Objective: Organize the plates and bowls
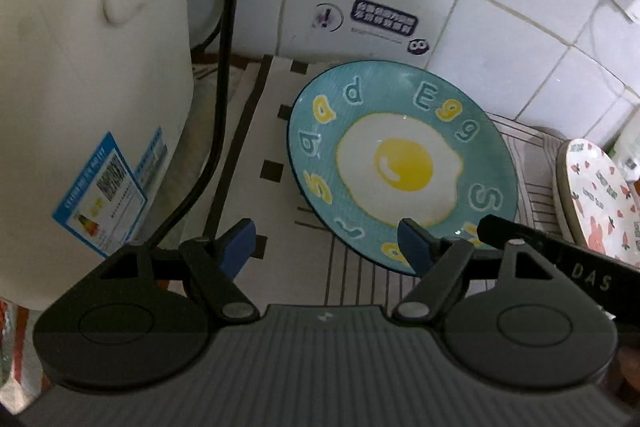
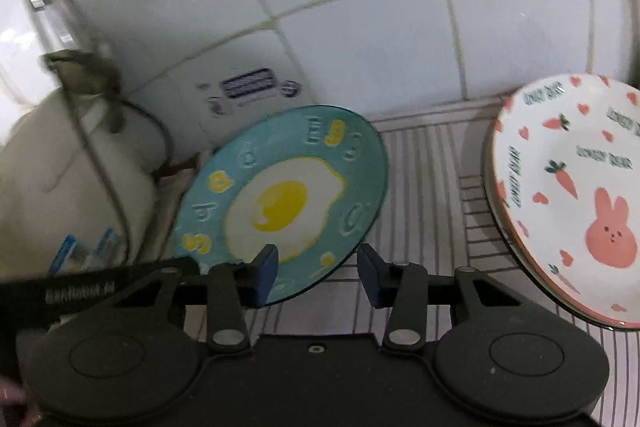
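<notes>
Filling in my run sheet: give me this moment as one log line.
left tool: open, empty | right tool: open, straddling near rim of egg plate, not gripping | rabbit plate: right, untouched

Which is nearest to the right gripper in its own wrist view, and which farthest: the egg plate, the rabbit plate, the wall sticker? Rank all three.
1. Egg plate: at the right gripper, its near rim between the fingers.
2. Rabbit plate: off right.
3. Wall sticker: on the tiles behind.
</notes>
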Available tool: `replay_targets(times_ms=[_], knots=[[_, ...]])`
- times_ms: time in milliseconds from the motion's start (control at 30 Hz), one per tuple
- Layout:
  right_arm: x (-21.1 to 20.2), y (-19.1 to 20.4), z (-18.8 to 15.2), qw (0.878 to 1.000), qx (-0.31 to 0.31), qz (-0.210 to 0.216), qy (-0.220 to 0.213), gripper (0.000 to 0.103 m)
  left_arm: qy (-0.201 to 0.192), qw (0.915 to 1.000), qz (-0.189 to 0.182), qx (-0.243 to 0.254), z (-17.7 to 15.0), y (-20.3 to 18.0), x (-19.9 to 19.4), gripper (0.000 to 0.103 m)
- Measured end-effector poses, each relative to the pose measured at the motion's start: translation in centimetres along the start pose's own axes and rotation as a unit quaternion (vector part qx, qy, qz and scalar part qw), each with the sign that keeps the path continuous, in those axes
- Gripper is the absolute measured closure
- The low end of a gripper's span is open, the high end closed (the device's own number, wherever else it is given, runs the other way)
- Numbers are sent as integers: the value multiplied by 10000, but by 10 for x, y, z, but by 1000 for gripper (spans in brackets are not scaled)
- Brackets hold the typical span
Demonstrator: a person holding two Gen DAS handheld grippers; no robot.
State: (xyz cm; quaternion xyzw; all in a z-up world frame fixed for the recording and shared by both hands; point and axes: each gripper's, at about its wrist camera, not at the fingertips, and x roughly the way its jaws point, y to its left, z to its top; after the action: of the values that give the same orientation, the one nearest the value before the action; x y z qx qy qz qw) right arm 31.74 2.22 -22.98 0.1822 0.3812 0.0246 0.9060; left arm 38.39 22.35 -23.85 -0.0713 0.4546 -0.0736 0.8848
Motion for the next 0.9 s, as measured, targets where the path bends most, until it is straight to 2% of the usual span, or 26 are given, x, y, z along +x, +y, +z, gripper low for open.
replay_targets(times_ms=[100, 133, 200, 233, 267, 300, 433, 533, 633, 767, 900], knots=[[7, -4, 2, 9997, 218, -106, 52, 54, -6, 10000, -71, -17, 2, -1, 6, 29], [9, -6, 3, 9996, 273, -100, 25, 53, -52, 9999, -119, -57, 3, 0, 7, 39], [13, -9, 5, 9994, 325, -78, -6, 55, -171, 9991, -296, -268, 4, 4, 8, 47], [15, -11, 6, 9995, 321, -65, -7, 70, -127, 9988, -284, -365, 5, 5, 11, 56], [17, -12, 7, 9996, 255, -151, 18, 81, -78, 9987, -254, -433, 7, 6, 14, 64], [20, -12, 8, 9992, 209, -330, 40, 86, -32, 9985, -256, -487, 7, 6, 16, 65], [19, -22, 7, 9988, 461, -168, -17, 89, 62, 9984, -233, -504, 7, 4, 23, 79], [20, -22, 7, 9990, 432, -151, -20, 89, 125, 9979, -321, -550, 6, 3, 28, 84], [25, -26, 8, 9988, 486, -29, 3, 88, 128, 9986, -257, -453, 6, 0, 29, 83], [29, -32, 7, 9982, 560, 201, -43, 86, 196, 9977, -312, -570, 8, 2, 31, 83], [30, -33, 15, 9983, 417, 375, 169, 85, 428, 9969, -327, -579, 16, 1, 29, 83]])
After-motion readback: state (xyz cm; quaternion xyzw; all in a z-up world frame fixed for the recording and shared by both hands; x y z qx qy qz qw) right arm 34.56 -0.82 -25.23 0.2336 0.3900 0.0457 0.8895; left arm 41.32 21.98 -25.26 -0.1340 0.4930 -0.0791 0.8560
